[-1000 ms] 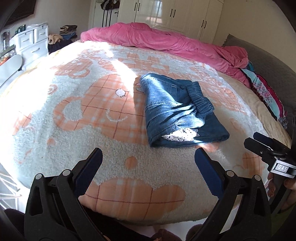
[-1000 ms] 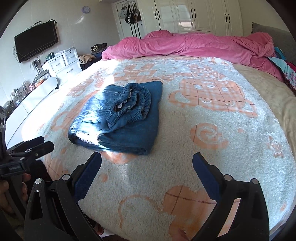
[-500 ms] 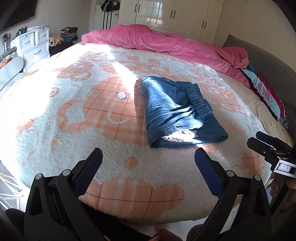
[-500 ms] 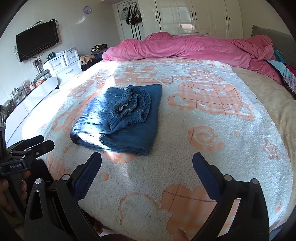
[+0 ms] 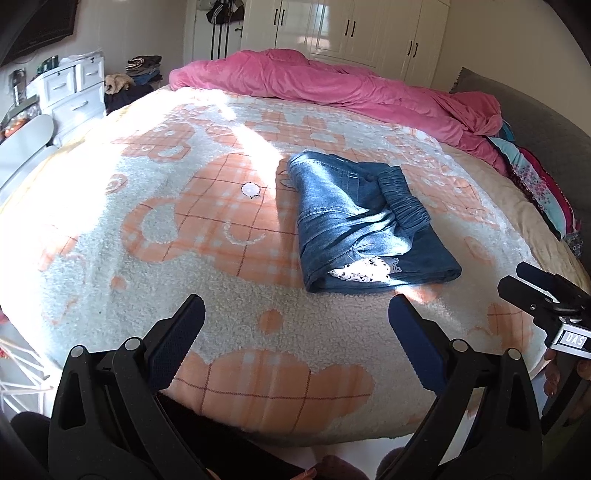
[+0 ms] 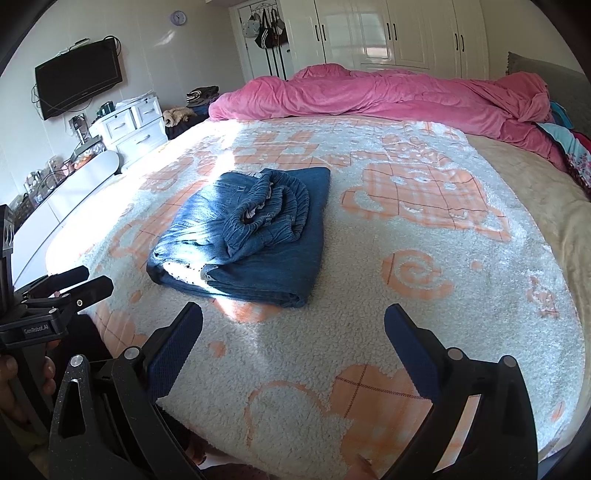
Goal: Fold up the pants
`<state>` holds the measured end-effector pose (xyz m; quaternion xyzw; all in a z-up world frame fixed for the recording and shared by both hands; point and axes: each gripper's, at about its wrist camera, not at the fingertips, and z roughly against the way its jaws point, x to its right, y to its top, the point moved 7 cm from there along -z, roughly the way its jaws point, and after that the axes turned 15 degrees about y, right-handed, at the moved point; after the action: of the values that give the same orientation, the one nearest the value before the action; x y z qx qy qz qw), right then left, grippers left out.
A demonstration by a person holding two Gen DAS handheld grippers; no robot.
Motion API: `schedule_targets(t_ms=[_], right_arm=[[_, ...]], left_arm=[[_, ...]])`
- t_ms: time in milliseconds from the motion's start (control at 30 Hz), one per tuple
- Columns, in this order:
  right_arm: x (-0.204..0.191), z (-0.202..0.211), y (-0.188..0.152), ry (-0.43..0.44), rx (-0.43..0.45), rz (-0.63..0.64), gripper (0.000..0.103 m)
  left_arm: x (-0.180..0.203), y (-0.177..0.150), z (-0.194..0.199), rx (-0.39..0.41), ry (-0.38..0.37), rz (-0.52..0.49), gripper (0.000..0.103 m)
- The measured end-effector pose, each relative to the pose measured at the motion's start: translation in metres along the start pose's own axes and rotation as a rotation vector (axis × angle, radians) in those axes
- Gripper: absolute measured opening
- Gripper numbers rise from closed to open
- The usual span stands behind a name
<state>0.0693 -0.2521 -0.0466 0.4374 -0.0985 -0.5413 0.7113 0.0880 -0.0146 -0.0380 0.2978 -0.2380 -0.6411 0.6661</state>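
Blue denim pants (image 5: 362,221) lie folded in a compact bundle on the bed's white and orange blanket (image 5: 177,229), elastic waistband bunched on top. They also show in the right wrist view (image 6: 251,232). My left gripper (image 5: 295,325) is open and empty, held near the bed's front edge, short of the pants. My right gripper (image 6: 293,332) is open and empty, also short of the pants. Each gripper shows at the edge of the other's view, the right one (image 5: 543,295) and the left one (image 6: 62,291).
A rumpled pink duvet (image 5: 332,85) lies across the far side of the bed. Colourful bedding (image 5: 535,181) and a grey headboard (image 5: 546,110) are at the right. White drawers (image 6: 129,125), a wall TV (image 6: 77,77) and white wardrobes (image 6: 399,33) line the room.
Both grippers have drawn back slightly from the pants and stay open. The pants have not moved.
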Motion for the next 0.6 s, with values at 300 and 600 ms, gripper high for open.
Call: schedule_targets(t_ms=[300,600], right_arm=[[0.0001,0.0018,-0.0006,-0.001,0.0,0.002,0.098],[0.0004,0.003,-0.0028,-0.004,0.002,-0.004,0.098]], left_arm=[[-0.0008,0.0008,0.0007,-0.002,-0.004,0.002,0.093],[0.0001,-0.0004,-0.0016,-0.01,0.015,-0.004,0.093]])
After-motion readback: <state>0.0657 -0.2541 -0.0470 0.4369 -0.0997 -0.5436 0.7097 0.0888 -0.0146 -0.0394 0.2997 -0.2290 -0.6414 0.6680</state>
